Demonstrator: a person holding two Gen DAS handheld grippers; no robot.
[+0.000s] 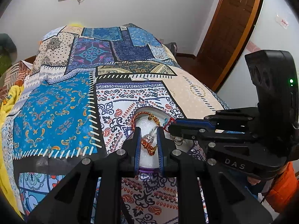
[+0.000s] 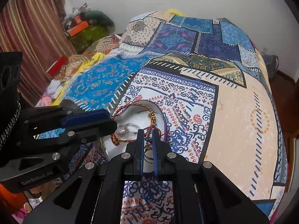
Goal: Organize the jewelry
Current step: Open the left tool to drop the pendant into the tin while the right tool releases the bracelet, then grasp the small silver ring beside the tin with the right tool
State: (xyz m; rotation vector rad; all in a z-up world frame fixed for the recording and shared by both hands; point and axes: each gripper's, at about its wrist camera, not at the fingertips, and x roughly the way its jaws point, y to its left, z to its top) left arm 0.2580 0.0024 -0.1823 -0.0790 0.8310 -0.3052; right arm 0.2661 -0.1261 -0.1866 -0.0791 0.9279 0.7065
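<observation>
White tray (image 2: 119, 150) of red-gold cord bracelets (image 2: 153, 118) and rings, both claws clamped on cords, open quilt (image 2: 233, 112) toward three o'clock.

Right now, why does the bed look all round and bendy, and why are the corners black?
Left wrist view: the fisheye lens bulges the blue patchwork bedspread and bends the brown wooden door, and the lens rim blacks out the corners. Right wrist view: the same bulge, with the striped brownish curtain curved. Both are evenly lit and fairly sharp, with only a soft shine on the white foam jewelry tray.
</observation>
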